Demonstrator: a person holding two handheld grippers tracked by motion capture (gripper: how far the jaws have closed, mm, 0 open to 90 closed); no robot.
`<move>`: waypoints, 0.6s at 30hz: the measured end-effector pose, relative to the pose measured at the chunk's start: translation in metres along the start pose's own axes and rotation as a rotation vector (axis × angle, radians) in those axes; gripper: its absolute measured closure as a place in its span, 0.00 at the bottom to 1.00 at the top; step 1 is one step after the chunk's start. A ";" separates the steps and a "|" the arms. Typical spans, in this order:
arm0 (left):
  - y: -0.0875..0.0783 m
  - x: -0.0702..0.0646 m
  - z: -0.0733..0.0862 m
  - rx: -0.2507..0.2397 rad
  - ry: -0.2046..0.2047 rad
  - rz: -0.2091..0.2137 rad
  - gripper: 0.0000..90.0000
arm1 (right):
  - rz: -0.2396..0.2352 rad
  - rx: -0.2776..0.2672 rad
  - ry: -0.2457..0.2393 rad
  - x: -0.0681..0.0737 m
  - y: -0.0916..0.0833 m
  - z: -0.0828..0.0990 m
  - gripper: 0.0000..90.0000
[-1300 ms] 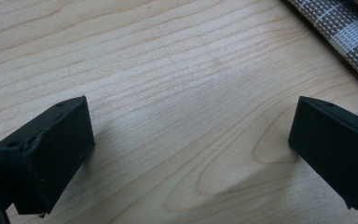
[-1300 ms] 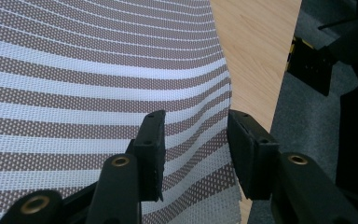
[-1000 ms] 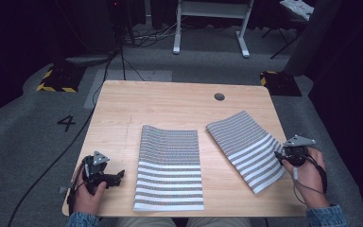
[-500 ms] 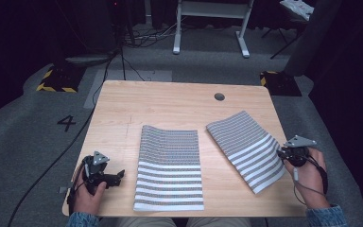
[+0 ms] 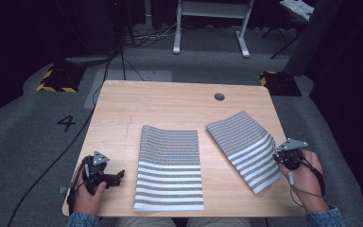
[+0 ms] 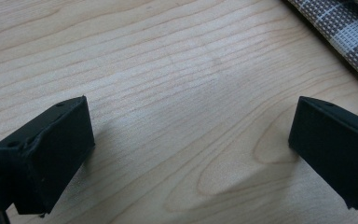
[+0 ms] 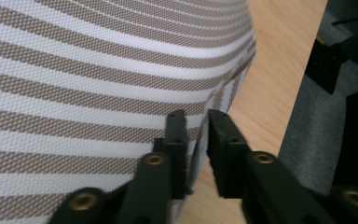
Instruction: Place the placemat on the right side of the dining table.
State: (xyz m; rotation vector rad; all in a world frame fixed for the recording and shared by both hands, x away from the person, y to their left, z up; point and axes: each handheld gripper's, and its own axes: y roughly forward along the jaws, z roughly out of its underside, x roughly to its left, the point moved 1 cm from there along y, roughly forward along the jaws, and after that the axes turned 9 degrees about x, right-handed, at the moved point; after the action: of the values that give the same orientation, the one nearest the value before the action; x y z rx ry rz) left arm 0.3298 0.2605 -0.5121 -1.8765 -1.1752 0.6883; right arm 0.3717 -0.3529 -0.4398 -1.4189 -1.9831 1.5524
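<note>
Starting at the left, the left hand-held gripper (image 5: 116, 176) is sitting low on the light wooden tabletop (image 5: 170, 104) near its front left corner, gripped by the person's left hand (image 5: 89, 196). Its jaws are standing wide apart with nothing but bare wood grain between them, which the left gripper view makes pretty obvious. In that same view a corner of the woven cloth is peeking in at the top right.

Moving along, the brown-and-white striped woven placemat lying flat (image 5: 169, 170) is sitting in the middle of the tabletop, square to the front edge, just to the right of that gripper but not touching it.

Next over is the second brown-and-white striped placemat (image 5: 243, 142), lying at an angle, with its right edge arching up off the wood. The right hand-held gripper (image 5: 278, 158) is sitting right at that lifted edge, held by the person's right hand (image 5: 307, 182). In the right gripper view its jaws are standing narrow, having just been opening a little, and the hem of the placemat (image 7: 121, 70) is running between them. Only a thin gap is showing, and I can't tell for sure whether the pads are really pinching the cloth.
</note>
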 end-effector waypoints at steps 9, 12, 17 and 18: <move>0.000 0.000 0.000 -0.001 0.000 0.002 0.00 | 0.096 -0.002 -0.018 -0.014 0.009 0.003 0.61; 0.000 0.000 0.000 0.000 0.000 0.000 0.00 | 0.101 0.011 -0.013 -0.015 0.014 0.005 0.61; 0.000 0.000 0.000 0.000 0.000 0.000 0.00 | 0.094 0.006 -0.012 -0.018 0.019 0.008 0.61; 0.000 0.000 0.000 0.001 0.000 0.000 0.00 | 0.094 0.006 -0.012 -0.018 0.020 0.008 0.60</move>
State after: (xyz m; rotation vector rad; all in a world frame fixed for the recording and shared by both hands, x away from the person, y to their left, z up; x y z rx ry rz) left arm 0.3298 0.2606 -0.5120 -1.8763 -1.1744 0.6885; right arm 0.3858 -0.3732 -0.4534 -1.5243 -1.9430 1.6080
